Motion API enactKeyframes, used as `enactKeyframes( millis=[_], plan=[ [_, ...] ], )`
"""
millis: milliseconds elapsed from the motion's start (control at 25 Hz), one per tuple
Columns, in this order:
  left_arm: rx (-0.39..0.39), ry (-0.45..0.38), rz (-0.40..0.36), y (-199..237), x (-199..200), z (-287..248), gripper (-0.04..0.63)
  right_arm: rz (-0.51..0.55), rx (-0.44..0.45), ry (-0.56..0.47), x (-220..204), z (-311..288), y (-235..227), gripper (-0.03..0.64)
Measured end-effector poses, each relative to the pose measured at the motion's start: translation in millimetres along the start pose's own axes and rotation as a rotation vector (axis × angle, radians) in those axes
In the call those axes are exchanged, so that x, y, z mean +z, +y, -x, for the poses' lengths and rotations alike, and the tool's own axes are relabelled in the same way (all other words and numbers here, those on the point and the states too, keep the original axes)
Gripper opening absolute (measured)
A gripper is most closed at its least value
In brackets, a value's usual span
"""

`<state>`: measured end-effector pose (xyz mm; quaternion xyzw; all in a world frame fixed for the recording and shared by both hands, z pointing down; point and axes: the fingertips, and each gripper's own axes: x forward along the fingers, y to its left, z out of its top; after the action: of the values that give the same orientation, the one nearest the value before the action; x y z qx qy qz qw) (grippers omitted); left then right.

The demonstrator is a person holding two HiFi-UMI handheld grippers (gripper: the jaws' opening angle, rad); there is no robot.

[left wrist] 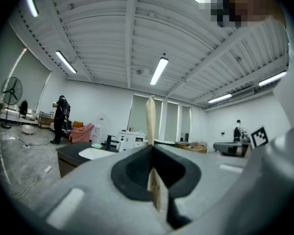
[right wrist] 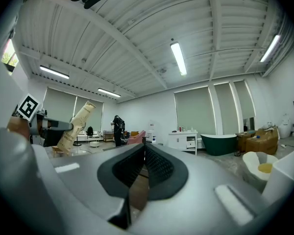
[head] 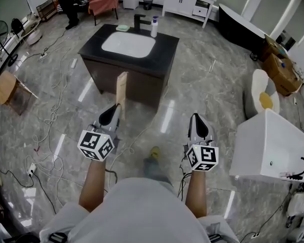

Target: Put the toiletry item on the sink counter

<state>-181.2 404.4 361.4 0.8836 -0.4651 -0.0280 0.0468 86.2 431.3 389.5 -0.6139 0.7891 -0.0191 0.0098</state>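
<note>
My left gripper point(head: 117, 108) is shut on a flat tan toothbrush packet point(head: 121, 88) that stands upright out of the jaws. In the left gripper view the packet point(left wrist: 150, 124) rises edge-on between the closed jaws point(left wrist: 152, 150). The right gripper view shows the same packet point(right wrist: 76, 125) off to the left. My right gripper point(head: 196, 116) is shut with nothing in it point(right wrist: 143, 144). The black sink counter point(head: 165, 50) stands ahead on the floor, some way beyond both grippers. It has a white basin point(head: 128, 44), a black faucet point(head: 138, 21), a white pump bottle point(head: 154, 27) and a green dish point(head: 122, 28).
A white boxy unit point(head: 271, 145) stands close at the right, a toilet point(head: 263, 96) behind it. Cables point(head: 49, 123) trail over the marble floor at the left near a wooden stool point(head: 8, 87). A person point(head: 68, 0), a pink chair, a white cabinet point(head: 188, 4) and a dark bathtub point(head: 242, 24) stand at the back.
</note>
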Motion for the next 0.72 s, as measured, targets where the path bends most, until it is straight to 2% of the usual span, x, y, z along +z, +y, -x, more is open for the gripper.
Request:
enactKeyframes(
  millis=[320, 720],
  plan=[
    [0.014, 0.028, -0.021, 44, -2, -105, 0.0, -0.029, 0.023, -0.006, -6, -111, -50, 0.005],
    [0.015, 0.04, -0.032, 71, 8, -245, 0.0, -0.039, 0.056, 0.01, 2, -232, -129, 0.004]
  ],
)
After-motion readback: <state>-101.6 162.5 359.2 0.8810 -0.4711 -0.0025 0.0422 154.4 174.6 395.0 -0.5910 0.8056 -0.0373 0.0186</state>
